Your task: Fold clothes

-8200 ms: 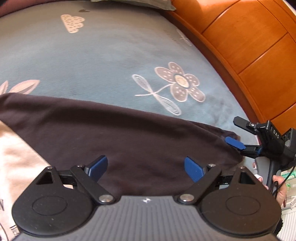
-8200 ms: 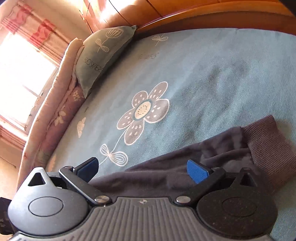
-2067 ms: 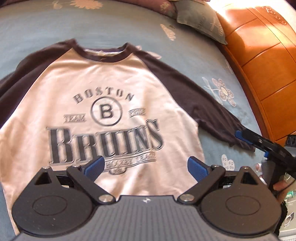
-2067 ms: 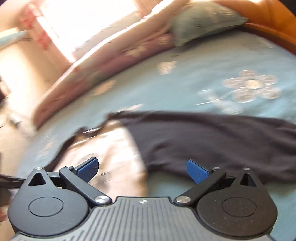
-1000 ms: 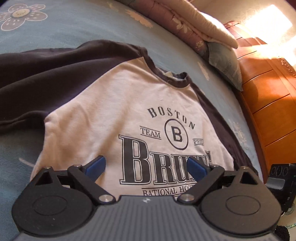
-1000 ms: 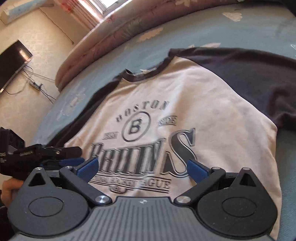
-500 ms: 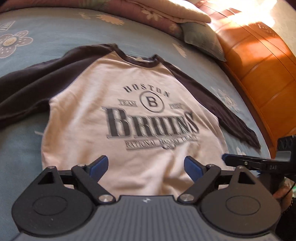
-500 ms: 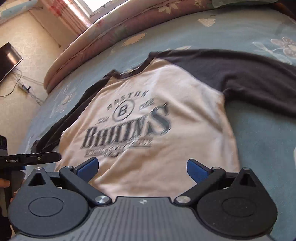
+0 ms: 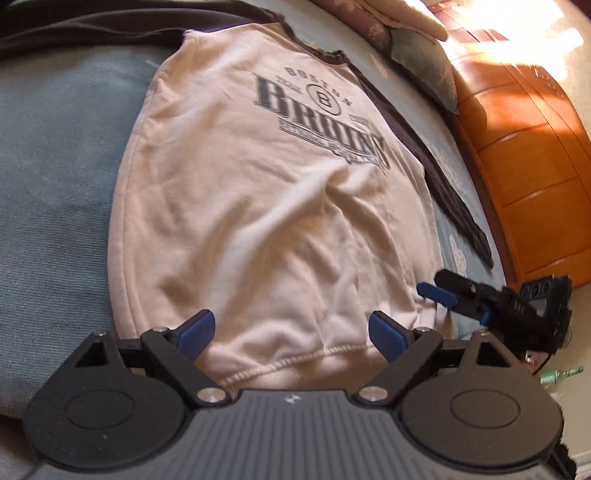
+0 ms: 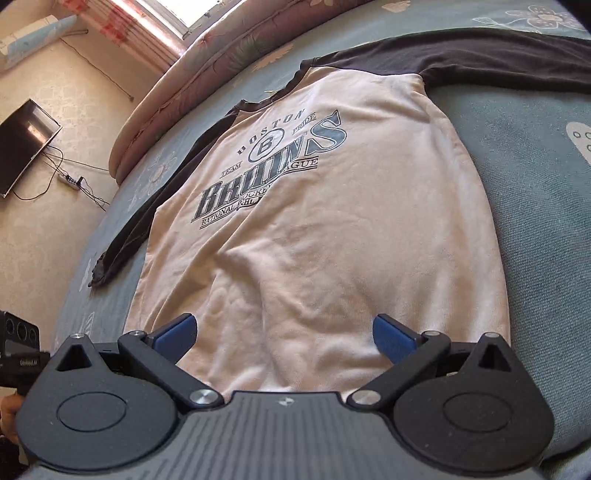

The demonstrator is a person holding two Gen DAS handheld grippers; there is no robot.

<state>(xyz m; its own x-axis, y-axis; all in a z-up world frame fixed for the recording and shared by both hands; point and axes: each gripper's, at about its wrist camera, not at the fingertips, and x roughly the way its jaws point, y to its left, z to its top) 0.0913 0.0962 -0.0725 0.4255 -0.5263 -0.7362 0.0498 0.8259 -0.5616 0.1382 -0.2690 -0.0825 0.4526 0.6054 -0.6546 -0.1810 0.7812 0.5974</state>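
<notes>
On the bed [image 9: 55, 147], the shirt [image 9: 266, 206] was laid face up, sleeves spread. Both hand-held grippers, left [image 9: 291, 328] and right [image 10: 284, 332], were held open and empty over the near hem. Matching corner grips were advised, wrinkles smoothed first.

Bright window [image 10: 147, 22] sunlight, glare on wooden headboard [image 9: 517, 122], fisheye-bent edges, slight blur

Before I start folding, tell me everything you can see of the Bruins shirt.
The shirt is a cream knit raglan with dark long sleeves and a dark collar, printed "Boston Bruins" in grey-blue. It lies face up and unfolded on the blue flowered bedspread, sleeves spread out sideways, its lower body loosely wrinkled. The stitched hem is nearest both open claws; neither grips it.
</notes>
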